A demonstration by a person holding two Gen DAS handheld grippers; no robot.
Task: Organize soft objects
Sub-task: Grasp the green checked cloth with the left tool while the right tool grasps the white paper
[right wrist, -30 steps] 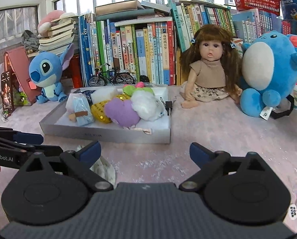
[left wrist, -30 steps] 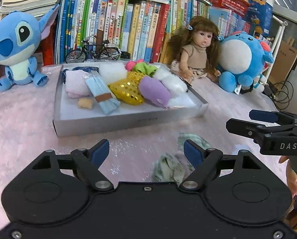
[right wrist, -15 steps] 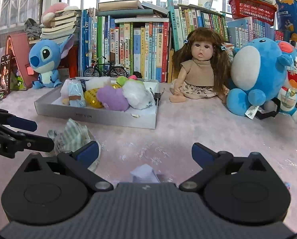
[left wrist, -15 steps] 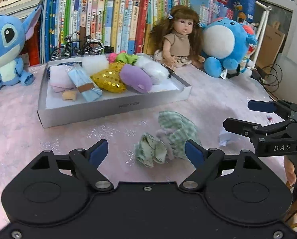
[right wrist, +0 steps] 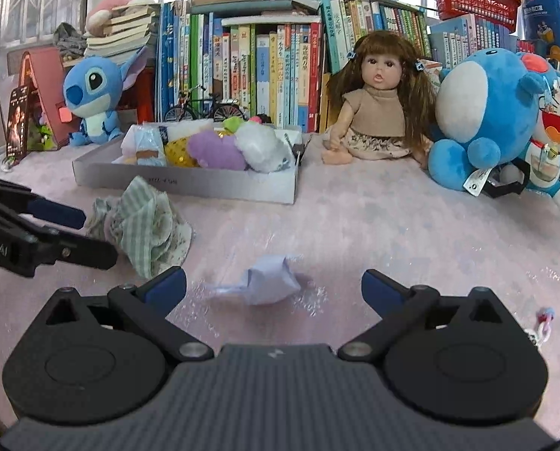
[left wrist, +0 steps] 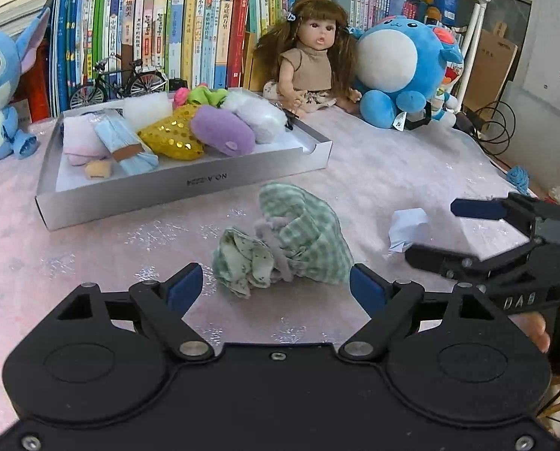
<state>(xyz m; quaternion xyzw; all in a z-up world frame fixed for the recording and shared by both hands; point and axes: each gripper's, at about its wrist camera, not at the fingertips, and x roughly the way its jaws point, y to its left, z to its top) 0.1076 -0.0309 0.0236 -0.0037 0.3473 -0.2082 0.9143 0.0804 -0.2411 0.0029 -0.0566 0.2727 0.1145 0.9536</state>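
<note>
A crumpled green checked cloth (left wrist: pixel 291 240) lies on the pink table cover, just ahead of my open, empty left gripper (left wrist: pixel 276 287); it also shows in the right wrist view (right wrist: pixel 144 225). A crumpled pale paper tissue (right wrist: pixel 268 280) lies just ahead of my open, empty right gripper (right wrist: pixel 274 287), and shows in the left wrist view (left wrist: pixel 407 227). A shallow white box (left wrist: pixel 189 184) behind holds several soft items: a purple plush (left wrist: pixel 223 135), a gold sequin piece, white fluff, blue and pink cloths.
A doll (right wrist: pixel 377 105), a blue round plush (right wrist: pixel 483 120), a Doraemon plush (right wrist: pixel 554 139) and a Stitch plush (right wrist: pixel 91 97) stand along a row of books (right wrist: pixel 261 64). A model bicycle (left wrist: pixel 118 82) stands behind the box. Cables (left wrist: pixel 494 131) hang at the table's right edge.
Both grippers have pulled back from the box toward the table's front. The green cloth and the paper tissue have come fully into view ahead of the fingers. Both stay open.
</note>
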